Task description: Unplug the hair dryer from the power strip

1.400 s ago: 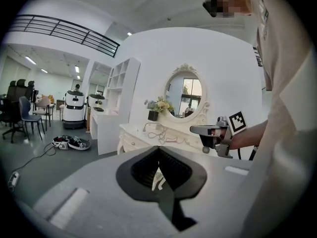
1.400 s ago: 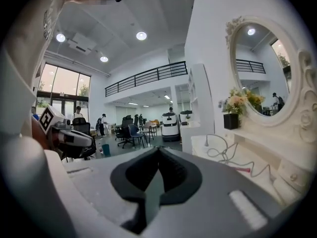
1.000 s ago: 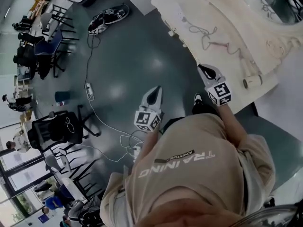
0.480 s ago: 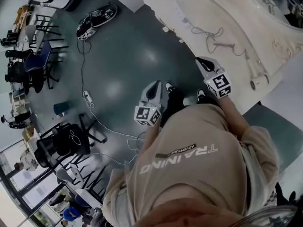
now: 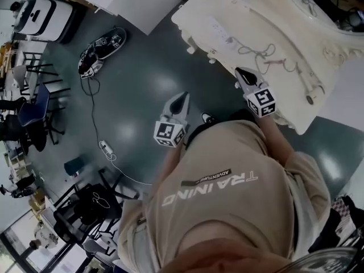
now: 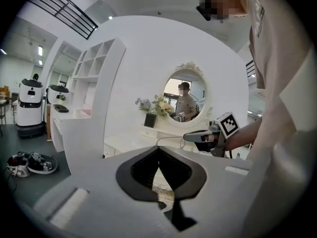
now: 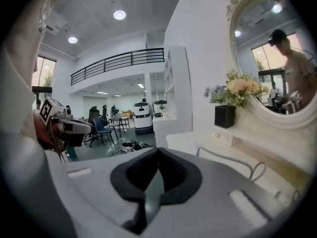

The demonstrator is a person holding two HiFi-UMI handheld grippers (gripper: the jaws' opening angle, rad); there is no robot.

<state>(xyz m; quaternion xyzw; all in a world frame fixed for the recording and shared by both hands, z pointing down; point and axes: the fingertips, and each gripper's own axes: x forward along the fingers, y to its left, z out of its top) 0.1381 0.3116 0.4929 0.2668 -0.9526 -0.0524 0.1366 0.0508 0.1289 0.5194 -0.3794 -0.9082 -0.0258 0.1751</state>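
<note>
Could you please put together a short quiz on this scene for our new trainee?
1. True or false: the left tongs are clamped on the hair dryer.
2. Multiple choice: which tongs are nearer the dressing table in the head view? A, the left tongs; B, the right tongs; C, both are equally near.
3. Fill in the blank: the hair dryer lies on the ____, and neither of the tongs touches it.

Key
1. False: their jaws are shut with nothing between them.
2. B.
3. Dressing table.
</note>
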